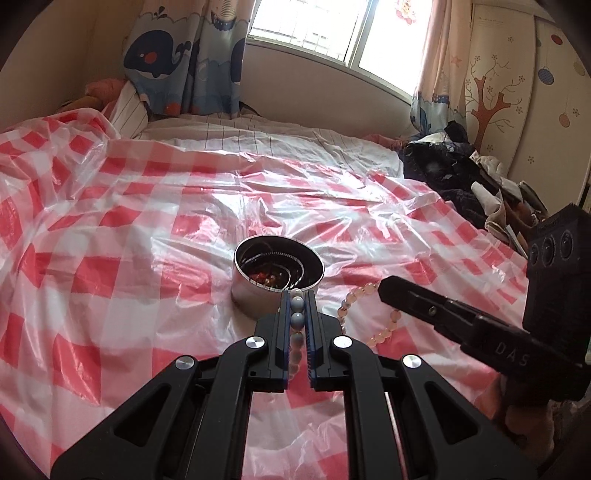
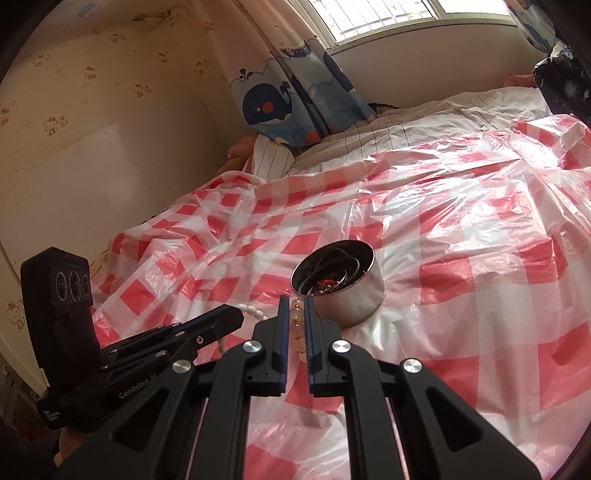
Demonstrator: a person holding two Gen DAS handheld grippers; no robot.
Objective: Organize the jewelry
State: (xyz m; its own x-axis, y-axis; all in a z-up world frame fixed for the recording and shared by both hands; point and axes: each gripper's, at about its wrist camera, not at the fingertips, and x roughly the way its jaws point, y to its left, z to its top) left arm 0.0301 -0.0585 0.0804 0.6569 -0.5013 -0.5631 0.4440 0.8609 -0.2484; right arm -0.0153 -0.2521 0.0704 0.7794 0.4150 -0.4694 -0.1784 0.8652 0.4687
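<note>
A bed covered by a crinkled red-and-white checked plastic sheet carries everything here. Near the middle of the sheet stands a round, shiny metal tin without a lid, holding a tangle of dark bands and small red and amber pieces. The left gripper has its blue-padded jaws nearly together, pinching a string of pale grey-blue and cream beads that runs back between the fingers, just in front of the tin's near wall. The right gripper is likewise almost closed, clamped on a bracelet of translucent peach-pink beads; in the left wrist view that bracelet's loop curves over the sheet between the two tools, right beside the tin, though whether it rests on the plastic or hangs just above it cannot be told. In the right wrist view a few white beads show at the left gripper's tip. A whale-print curtain hangs by the bright window beyond the head of the bed, and a heap of dark clothing lies at the sheet's far right edge.
</note>
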